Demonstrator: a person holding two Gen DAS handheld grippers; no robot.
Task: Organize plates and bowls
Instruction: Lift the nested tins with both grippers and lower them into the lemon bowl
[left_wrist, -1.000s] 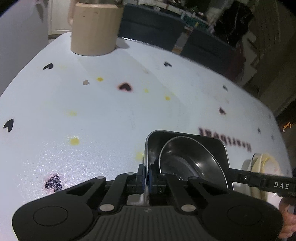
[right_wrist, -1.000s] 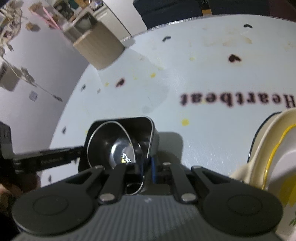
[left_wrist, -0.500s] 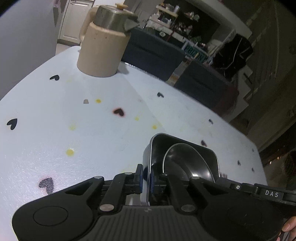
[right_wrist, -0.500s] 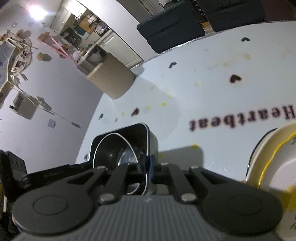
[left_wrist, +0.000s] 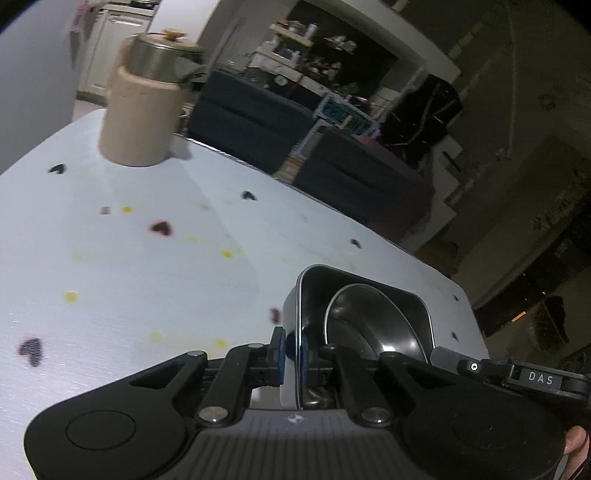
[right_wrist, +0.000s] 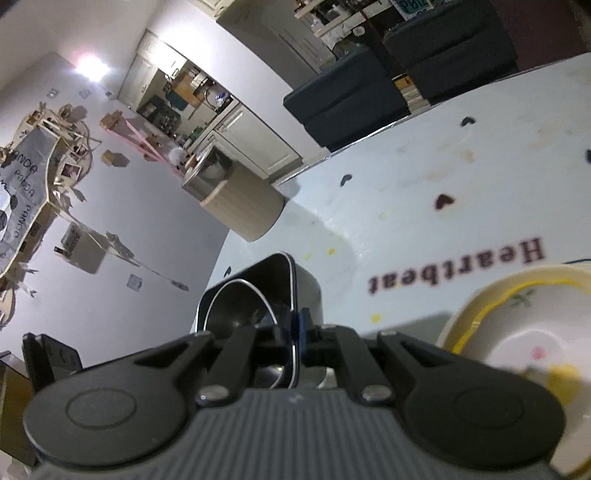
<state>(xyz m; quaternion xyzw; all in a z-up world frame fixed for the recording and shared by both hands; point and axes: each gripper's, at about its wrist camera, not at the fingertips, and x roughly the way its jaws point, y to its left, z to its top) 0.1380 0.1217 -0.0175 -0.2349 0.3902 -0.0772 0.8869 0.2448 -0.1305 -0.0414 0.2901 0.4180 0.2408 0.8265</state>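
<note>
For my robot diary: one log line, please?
left gripper: shut on square steel tin | right gripper: shut on tin | round steel bowl: inside

A pale grey wall (right_wrist: 122, 206) fills the left of the right wrist view, with a bright ceiling light (right_wrist: 90, 66) at upper left. Dark blue sofas (left_wrist: 258, 118) stand behind the white table (left_wrist: 129, 266); cluttered shelves (left_wrist: 306, 40) are beyond.
</note>
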